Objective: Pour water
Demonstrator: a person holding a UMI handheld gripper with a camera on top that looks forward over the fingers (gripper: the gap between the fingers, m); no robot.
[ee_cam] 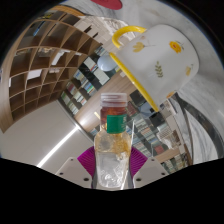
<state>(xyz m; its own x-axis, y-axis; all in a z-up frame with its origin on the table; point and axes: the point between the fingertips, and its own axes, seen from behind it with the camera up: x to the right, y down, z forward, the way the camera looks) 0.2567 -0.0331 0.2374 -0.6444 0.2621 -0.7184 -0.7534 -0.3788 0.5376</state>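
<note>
Gripper (112,165) was clamped on a clear bottle (113,150) with green cap (116,124); a white, yellow-handled jug (155,58) hung tilted at one o'clock.

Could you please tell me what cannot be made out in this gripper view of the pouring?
- Water level in the glass: too small and clear to tell.
- The far side of the tilted white pitcher: cut off by the view's edge.
- The bottle with a green cap: its lower part is hidden behind the glass.
- The hand-held gripper: the fingertips' contact with the glass is not visible.
</note>
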